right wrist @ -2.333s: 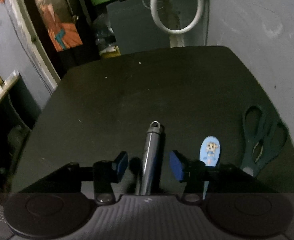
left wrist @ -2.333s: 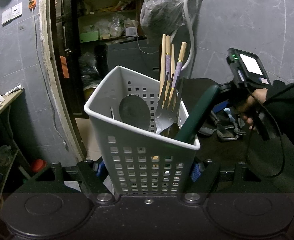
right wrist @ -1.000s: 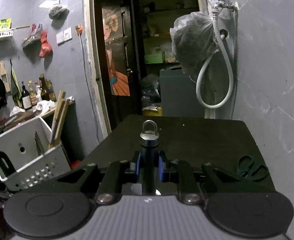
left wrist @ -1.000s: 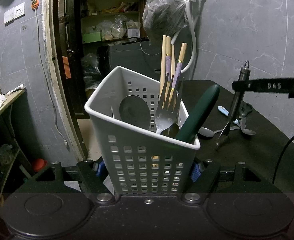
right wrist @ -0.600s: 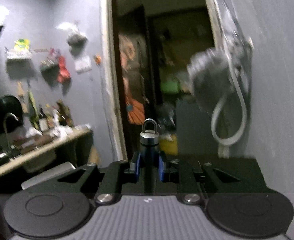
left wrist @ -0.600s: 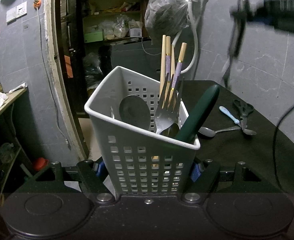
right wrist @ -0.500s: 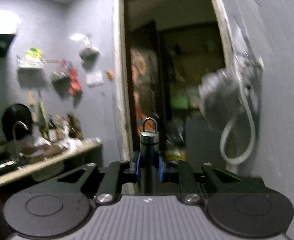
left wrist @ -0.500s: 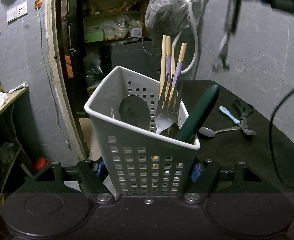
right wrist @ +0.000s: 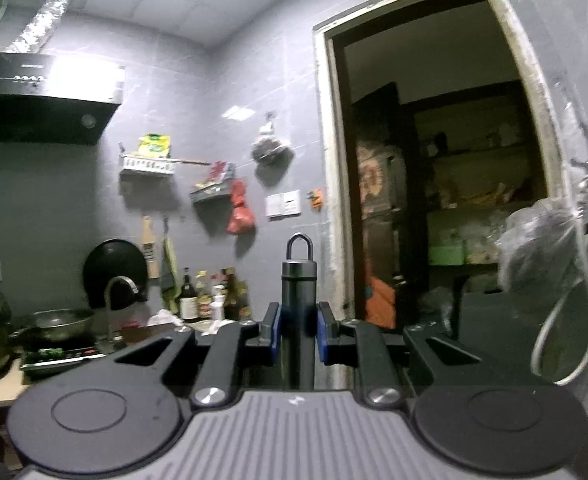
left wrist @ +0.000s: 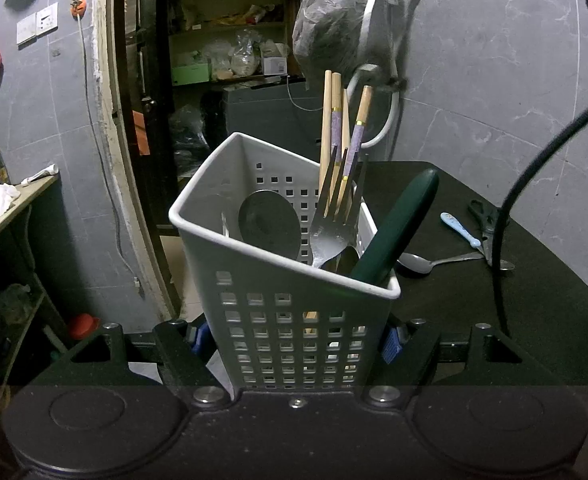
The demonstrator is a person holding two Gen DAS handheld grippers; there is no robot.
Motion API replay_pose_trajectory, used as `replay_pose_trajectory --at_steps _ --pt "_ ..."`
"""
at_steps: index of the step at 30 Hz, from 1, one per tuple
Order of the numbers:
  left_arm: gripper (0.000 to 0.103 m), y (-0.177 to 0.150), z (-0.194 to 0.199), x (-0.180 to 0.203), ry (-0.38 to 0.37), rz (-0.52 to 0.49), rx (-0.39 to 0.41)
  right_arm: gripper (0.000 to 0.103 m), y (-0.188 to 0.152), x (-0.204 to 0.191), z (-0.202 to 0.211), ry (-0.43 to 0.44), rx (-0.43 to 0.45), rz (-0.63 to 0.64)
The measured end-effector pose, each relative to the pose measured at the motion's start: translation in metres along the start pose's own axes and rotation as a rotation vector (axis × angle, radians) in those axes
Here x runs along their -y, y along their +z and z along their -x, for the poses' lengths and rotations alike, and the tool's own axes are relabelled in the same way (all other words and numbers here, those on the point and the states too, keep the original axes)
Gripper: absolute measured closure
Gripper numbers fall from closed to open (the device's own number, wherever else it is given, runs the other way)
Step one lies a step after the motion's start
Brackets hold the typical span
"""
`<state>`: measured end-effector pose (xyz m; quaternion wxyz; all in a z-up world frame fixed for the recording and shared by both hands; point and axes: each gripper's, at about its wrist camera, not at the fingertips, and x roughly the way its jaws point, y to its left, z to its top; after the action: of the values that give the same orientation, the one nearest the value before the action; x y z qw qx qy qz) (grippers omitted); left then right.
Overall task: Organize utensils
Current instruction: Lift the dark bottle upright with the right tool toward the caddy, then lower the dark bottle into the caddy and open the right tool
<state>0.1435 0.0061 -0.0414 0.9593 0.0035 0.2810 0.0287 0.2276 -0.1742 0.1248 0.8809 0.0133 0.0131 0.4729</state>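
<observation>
My left fingers point(left wrist: 296, 338) are clamped on the white perforated utensil basket point(left wrist: 289, 300), one blue pad on each side wall. Inside it: chopsticks point(left wrist: 336, 120) at 12 o'clock, a fork point(left wrist: 332, 224), a ladle point(left wrist: 267, 226), a green-handled tool point(left wrist: 398, 224) leaning toward 2 o'clock. My right fingers point(right wrist: 298, 336) grip a dark metal handle with a hanging loop point(right wrist: 298, 280), its far end hanging at 1 o'clock above the basket. On the dark surface point(left wrist: 534, 300) at 3 o'clock lie a spoon point(left wrist: 430, 262), scissors point(left wrist: 484, 216) and a small blue spoon point(left wrist: 460, 230).

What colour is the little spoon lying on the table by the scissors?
The little spoon is light blue with a small picture on its bowl, seen best in the left wrist view.
</observation>
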Motion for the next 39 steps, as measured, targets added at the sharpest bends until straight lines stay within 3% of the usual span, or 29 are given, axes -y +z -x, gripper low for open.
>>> replay_pose_trajectory --at_steps 10,14,24,39 --pt "0.027 0.0 0.0 0.0 0.001 -0.004 0.0 0.083 -0.02 -0.011 -0.03 0.071 -0.074 -0.024" --pt "0.027 -0.001 0.001 -0.001 0.001 -0.003 0.0 0.082 -0.026 -0.012 -0.034 0.095 -0.062 -0.031" --pt "0.027 0.0 0.001 -0.002 0.0 0.001 -0.001 0.082 -0.024 -0.026 -0.041 0.13 -0.045 0.006" --pt "0.027 0.0 0.001 -0.001 0.002 -0.003 -0.002 0.082 -0.052 -0.024 -0.056 0.146 -0.142 -0.022"
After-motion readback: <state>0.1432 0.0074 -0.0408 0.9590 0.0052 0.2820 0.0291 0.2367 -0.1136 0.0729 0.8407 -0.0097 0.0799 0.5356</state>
